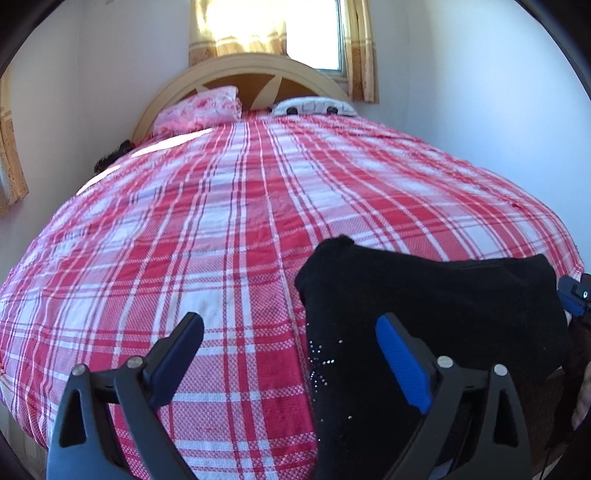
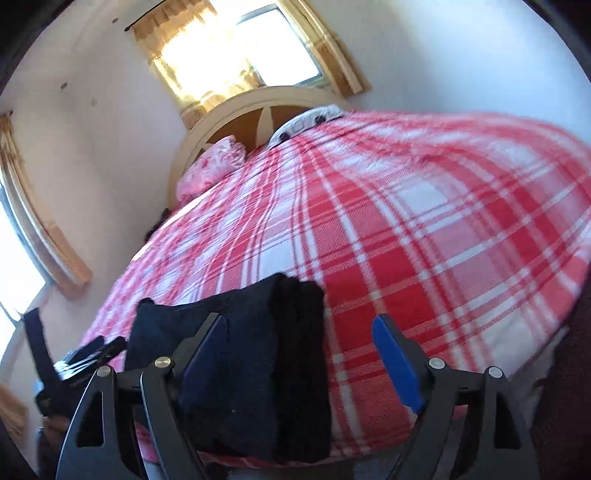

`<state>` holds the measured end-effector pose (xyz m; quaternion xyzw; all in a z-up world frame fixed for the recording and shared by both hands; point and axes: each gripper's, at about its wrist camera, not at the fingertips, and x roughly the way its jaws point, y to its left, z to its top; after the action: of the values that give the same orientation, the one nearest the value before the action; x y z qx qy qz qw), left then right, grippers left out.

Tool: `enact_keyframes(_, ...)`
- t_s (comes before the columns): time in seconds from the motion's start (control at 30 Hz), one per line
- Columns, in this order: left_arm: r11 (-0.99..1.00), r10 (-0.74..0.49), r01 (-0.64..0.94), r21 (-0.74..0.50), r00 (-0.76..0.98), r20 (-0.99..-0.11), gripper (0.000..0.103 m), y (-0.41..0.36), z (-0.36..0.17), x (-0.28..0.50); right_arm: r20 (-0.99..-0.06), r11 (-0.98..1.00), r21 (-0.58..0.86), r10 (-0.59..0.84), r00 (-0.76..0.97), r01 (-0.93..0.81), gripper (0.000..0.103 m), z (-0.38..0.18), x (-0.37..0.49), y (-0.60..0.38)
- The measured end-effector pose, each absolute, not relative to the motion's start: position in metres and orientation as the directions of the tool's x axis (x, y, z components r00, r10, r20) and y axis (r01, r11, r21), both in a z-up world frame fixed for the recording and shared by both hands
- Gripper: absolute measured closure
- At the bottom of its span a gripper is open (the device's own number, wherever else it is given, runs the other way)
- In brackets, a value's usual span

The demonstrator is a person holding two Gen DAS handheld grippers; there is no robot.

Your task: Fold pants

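Black pants [image 1: 424, 314] lie folded into a thick bundle on the red and white plaid bedspread [image 1: 221, 221], near the bed's front edge. My left gripper [image 1: 295, 338] stands open at the bundle's left side, its right finger [image 1: 402, 362] over the fabric and its left finger over bare bedspread. In the right wrist view the pants [image 2: 240, 369] show stacked layers. My right gripper [image 2: 299, 332] is open too, its left finger against the bundle, and the bundle's right edge lies between the jaws. Neither gripper presses on the cloth. Each gripper shows at the edge of the other's view.
A pink pillow [image 1: 203, 109] and a white patterned pillow [image 1: 314, 107] lie at the curved headboard [image 1: 258, 70]. Behind it is a bright curtained window [image 1: 280, 29]. Walls close in on both sides of the bed. A hand [image 1: 581, 402] shows at the right.
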<state>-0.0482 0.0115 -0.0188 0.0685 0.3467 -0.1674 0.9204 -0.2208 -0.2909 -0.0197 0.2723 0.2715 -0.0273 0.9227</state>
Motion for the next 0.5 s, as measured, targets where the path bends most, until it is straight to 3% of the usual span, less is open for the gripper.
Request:
enact_keyframes(0.13,0.930,-0.269,0.367,-0.018,0.648,-0.713,0.006,0.006,-0.037,-0.045,-0.560,0.837,0.512,0.157,0.813,0.191,0.020,-0.049,-0.201,-0.284)
enact_keyframes(0.23,0.932,-0.283,0.356,-0.060,0.617,-0.734,0.005,0.005,-0.044,-0.041,-0.561,0.877,0.445,0.113,0.820,0.183,0.020,-0.048,-0.203,-0.271)
enact_keyframes(0.3,0.931,-0.309,0.349,-0.110,0.588,-0.748,0.005,0.007,-0.048,-0.038,-0.581,0.899,0.407,0.115,0.806,0.165,0.028,-0.046,-0.201,-0.262)
enact_keyframes(0.33,0.929,-0.323,0.345,-0.135,0.572,-0.754,0.005,0.008,-0.051,-0.037,-0.587,0.906,0.397,0.131,0.799,0.144,0.041,-0.045,-0.200,-0.254)
enact_keyframes(0.43,0.912,-0.391,0.328,-0.246,0.514,-0.763,0.005,0.017,-0.059,-0.034,-0.604,0.926,0.345,0.096,0.791,0.152,0.048,-0.044,-0.200,-0.241)
enact_keyframes(0.5,0.904,-0.404,0.351,-0.245,0.513,-0.757,0.005,0.017,-0.059,-0.037,-0.606,0.923,0.351,0.098,0.790,0.155,0.053,-0.043,-0.200,-0.241)
